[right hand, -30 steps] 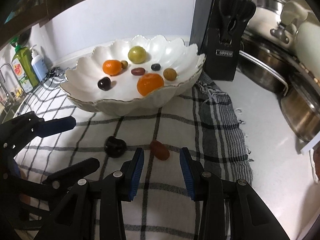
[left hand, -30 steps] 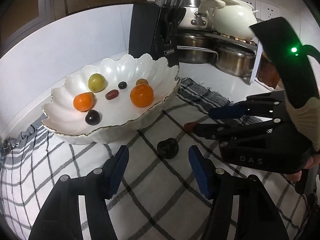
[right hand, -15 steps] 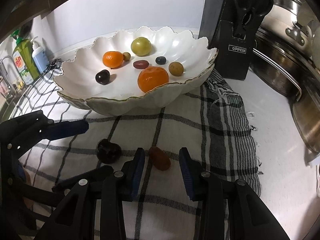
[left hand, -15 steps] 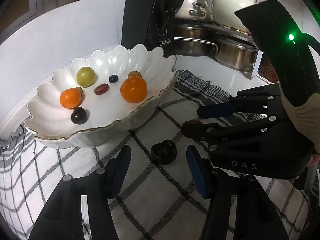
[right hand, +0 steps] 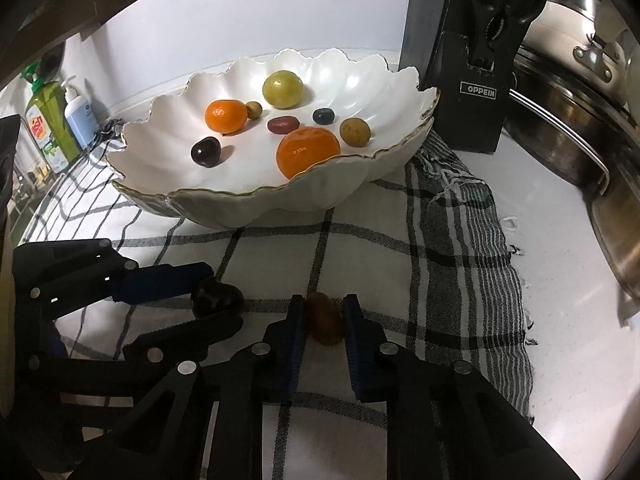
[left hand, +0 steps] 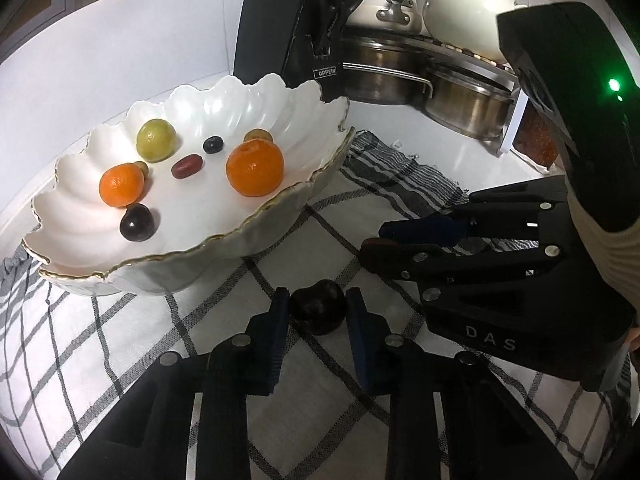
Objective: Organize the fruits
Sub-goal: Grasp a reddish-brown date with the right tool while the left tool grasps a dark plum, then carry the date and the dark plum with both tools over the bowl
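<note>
1. Left gripper [left hand: 314,316] straddles my dark cherry [left hand: 318,312] on the checked cloth [left hand: 140,340], jaws open, not yet clamped.
2. Right gripper [right hand: 322,320] brackets the reddish date [right hand: 323,322]; whether it grips I cannot tell.
3. I would squeeze gently, lift, then clear the bowl [right hand: 280,204] rim.
4. Knife block [right hand: 472,60] reads "OPPEIN"; the right gripper's body reads "DAS".

White scalloped bowl [right hand: 404,80] with gold-edged rim, holding: two orange mandarins [right hand: 308,151]; one yellow-green round fruit [right hand: 282,89]; two small olive-tan fruits [right hand: 354,131]; one dark red oblong fruit [right hand: 283,124]; one dark blue berry [right hand: 323,116]; one near-black cherry [right hand: 205,151].
Cloth [right hand: 452,216]: white, black-and-grey check, striped at right edge.
On cloth: dark maroon fruit [left hand: 318,311]; reddish-brown oblong fruit [right hand: 323,322].
Gripper pads [right hand: 289,344]: dark blue on black.
Knife block [right hand: 472,80]: black, white lettering.
Far left: green bottle [right hand: 46,128]; pale blue bottle [right hand: 82,118].
</note>
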A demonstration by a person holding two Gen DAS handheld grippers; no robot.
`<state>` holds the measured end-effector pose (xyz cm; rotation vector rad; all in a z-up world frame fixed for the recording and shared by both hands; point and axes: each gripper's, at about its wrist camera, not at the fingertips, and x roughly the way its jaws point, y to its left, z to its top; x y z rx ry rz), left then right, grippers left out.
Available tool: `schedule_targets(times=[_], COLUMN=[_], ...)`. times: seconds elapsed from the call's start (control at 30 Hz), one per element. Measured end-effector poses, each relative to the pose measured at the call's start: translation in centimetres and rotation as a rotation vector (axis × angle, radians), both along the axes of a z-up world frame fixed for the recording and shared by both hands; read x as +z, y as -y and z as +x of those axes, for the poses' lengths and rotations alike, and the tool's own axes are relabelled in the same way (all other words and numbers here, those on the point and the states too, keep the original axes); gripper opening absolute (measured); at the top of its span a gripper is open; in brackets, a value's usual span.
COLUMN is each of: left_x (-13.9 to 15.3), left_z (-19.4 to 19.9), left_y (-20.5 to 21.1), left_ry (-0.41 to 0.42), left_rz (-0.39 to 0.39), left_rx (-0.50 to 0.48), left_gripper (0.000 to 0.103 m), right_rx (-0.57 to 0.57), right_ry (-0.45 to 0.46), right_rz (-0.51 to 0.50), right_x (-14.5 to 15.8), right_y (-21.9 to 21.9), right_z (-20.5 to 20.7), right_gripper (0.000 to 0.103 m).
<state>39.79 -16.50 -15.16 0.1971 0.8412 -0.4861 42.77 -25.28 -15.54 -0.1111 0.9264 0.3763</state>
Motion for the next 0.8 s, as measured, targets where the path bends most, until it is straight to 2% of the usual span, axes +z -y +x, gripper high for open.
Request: schedule_targets(times=[0.4,0.8], left_x=[1.3,4.6], left_z=[-1.5,-3.5], left_y=[-0.6,-2.5], left_ry=[0.017,0.069], left_rz=[-0.022,-0.073], left_rx=[0.025,0.073], left_gripper=[0.028,0.028], right_rx=[-0.064,-0.115], right_ry=[0.062,0.132], right_rz=[0.035,0.086], right_x=[2.0,5.1], right_y=[0.8,0.8], right_z=[-2.8,-5.8], right_gripper=[0.020,0.020])
